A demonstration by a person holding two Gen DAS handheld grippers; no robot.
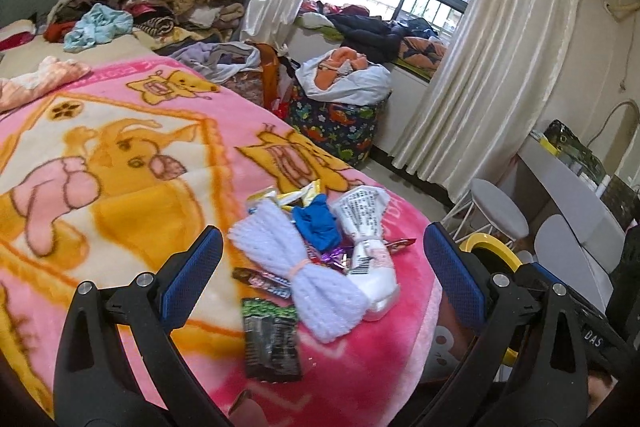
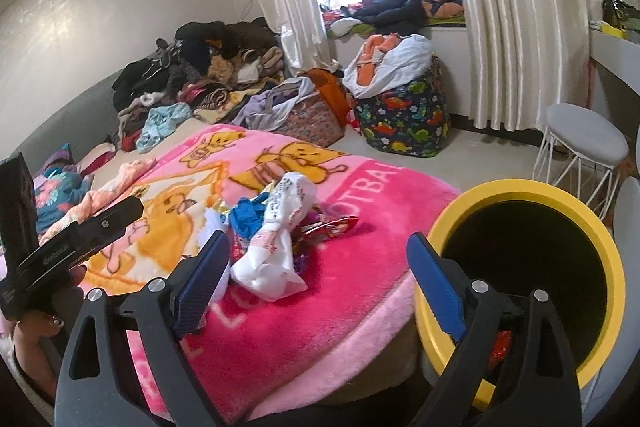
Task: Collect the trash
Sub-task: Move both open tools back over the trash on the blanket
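Crowding the pink blanket (image 1: 120,155), wrappers (image 1: 270,337), yellow bin (image 2: 520,267) beside bed

A small heap of trash lies on a pink cartoon-print blanket (image 1: 120,155) near the bed's corner. In it: a crumpled white plastic wrapper (image 1: 370,227) with black print, knotted at its middle; a bundle of white fuzzy strands (image 1: 288,251) tied with a pink band; a scrunched blue wrapper (image 1: 316,225); a flat black-and-green snack packet (image 1: 270,339) lying nearest; small shiny candy wrappers (image 1: 264,277) scattered between. Just beside the bed's corner stands a round yellow-rimmed trash bin (image 2: 520,267), upright, its inside dark.
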